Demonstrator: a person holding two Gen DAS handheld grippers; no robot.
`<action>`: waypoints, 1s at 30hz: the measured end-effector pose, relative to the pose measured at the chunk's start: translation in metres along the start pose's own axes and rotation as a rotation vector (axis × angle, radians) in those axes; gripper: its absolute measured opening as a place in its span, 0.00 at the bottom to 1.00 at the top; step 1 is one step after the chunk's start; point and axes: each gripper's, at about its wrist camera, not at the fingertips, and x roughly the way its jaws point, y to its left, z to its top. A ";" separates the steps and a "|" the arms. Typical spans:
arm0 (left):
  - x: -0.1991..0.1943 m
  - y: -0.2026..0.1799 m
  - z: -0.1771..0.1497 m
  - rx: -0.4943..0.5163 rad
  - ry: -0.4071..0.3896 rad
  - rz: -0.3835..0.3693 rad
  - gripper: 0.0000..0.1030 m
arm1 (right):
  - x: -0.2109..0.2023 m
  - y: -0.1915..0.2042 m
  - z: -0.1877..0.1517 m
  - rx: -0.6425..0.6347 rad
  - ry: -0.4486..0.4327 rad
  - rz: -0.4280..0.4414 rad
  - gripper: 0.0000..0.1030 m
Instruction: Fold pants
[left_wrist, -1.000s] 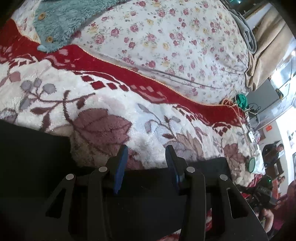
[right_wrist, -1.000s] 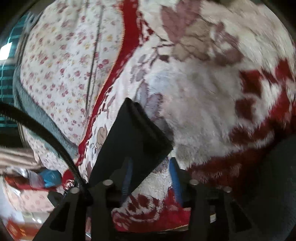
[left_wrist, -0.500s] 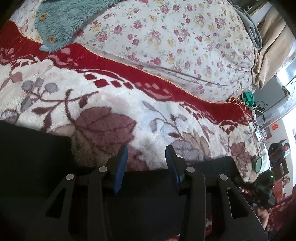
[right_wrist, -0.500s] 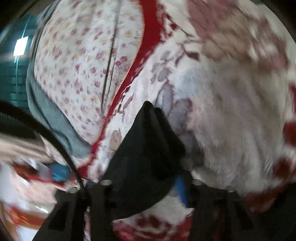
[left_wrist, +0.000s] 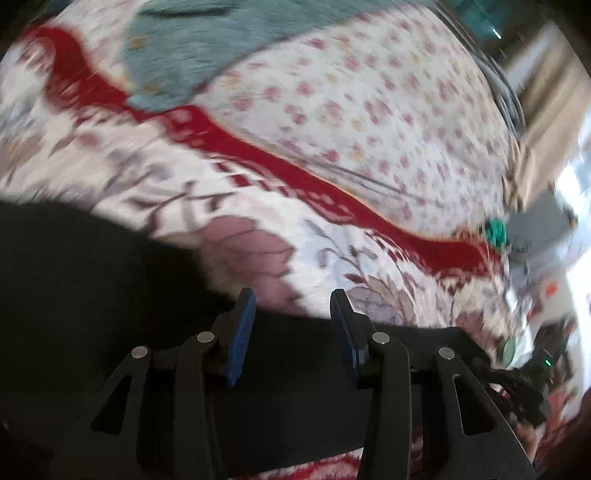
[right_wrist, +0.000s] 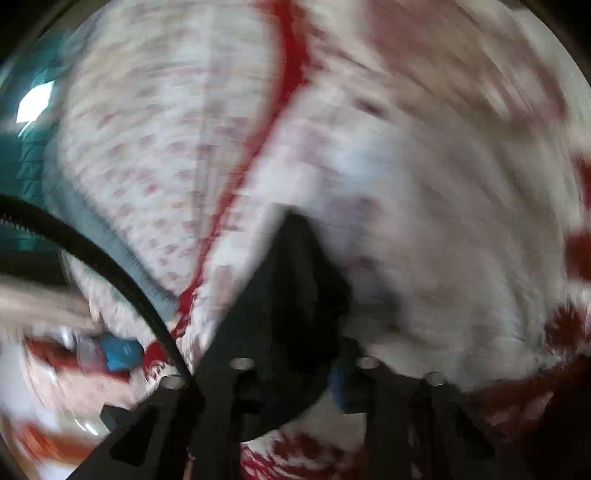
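The black pants (left_wrist: 92, 277) lie on a fleecy white and red blanket (left_wrist: 332, 258); one edge runs across under my left gripper (left_wrist: 291, 295). Its blue pads stand apart above that edge, and nothing shows pressed between them. In the blurred right wrist view, a peaked fold of the pants (right_wrist: 288, 295) rises from between the jaws of my right gripper (right_wrist: 299, 358). Those jaws are closing on the fold, which hides the left finger. Only the right blue pad (right_wrist: 338, 384) shows.
A teal fluffy garment (left_wrist: 192, 48) with buttons lies at the far side on a rose-print sheet (left_wrist: 351, 92). A black cable (right_wrist: 110, 266) arcs across the left of the right wrist view. The bed's edge and room clutter (left_wrist: 535, 350) lie to the right.
The right jaws have come together on the pants fold, which has bunched into a peak and hidden the left finger. The left gripper has shifted sideways over the pants edge, its gap unchanged.
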 end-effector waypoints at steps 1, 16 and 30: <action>-0.001 0.004 0.000 -0.016 0.000 0.006 0.39 | -0.007 0.019 -0.002 -0.084 -0.038 0.004 0.13; 0.025 -0.007 -0.009 0.050 0.030 0.055 0.39 | 0.009 0.010 0.006 -0.079 0.035 -0.086 0.10; 0.027 -0.011 -0.011 0.089 0.035 0.087 0.39 | 0.013 -0.012 0.009 -0.082 0.063 -0.012 0.10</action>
